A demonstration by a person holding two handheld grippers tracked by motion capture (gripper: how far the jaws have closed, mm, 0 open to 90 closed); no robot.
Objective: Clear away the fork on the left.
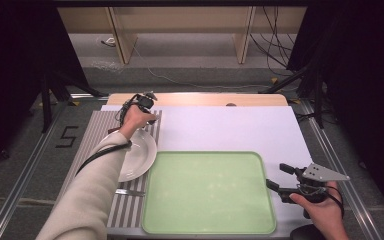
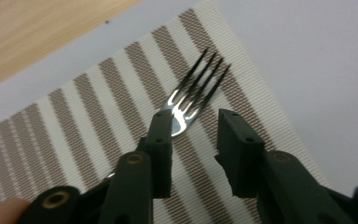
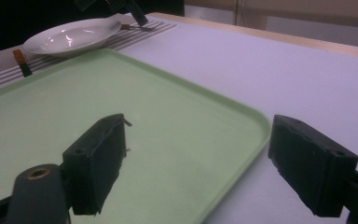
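Steel fork (image 2: pixel 193 95) lies flat on the striped mat (image 2: pixel 74 121), far left; the spread left gripper (image 2: pixel 193 135) straddles its neck and may slip off when closing.

One readable sign is showing: a dark numeral "5" (image 1: pixel 67 136) is standing on the grey floor, at about nine o'clock from the striped placemat (image 1: pixel 92 131) and just outside the metal rail that is running along the table's left side. Nothing else is reading as text, label or brand in the high view or in the two gripper views.
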